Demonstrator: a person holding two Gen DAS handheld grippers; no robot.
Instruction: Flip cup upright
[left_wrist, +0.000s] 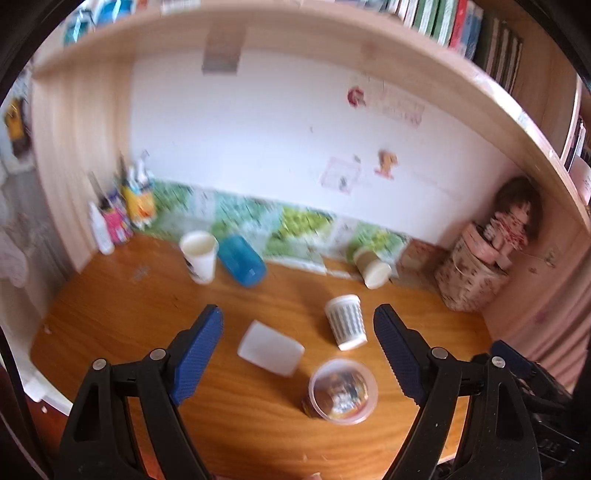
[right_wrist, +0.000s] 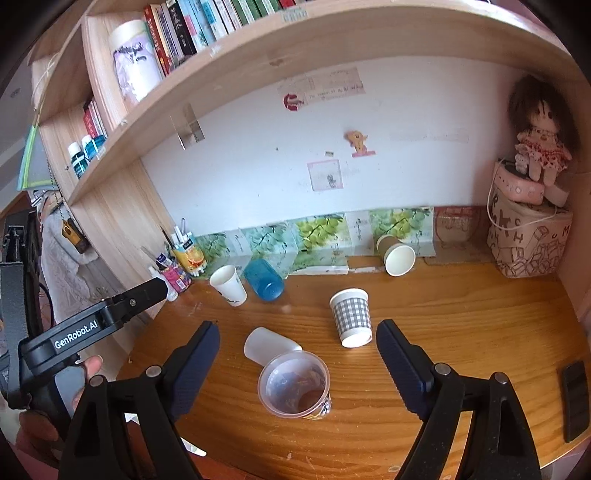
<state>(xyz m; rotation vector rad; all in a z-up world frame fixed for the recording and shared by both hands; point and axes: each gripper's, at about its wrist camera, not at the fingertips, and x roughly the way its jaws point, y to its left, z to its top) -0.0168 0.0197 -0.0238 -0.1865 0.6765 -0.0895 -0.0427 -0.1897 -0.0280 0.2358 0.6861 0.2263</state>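
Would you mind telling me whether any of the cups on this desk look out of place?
Several do. The frosted white plastic cup, blue plastic cup and brown paper cup lie on their sides. The grey checked paper cup stands upside down. Nothing looks spilled.

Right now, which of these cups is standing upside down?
The grey checked paper cup, mid-desk: its rim is down and its closed base faces up. The others stand mouth-up or lie on their sides.
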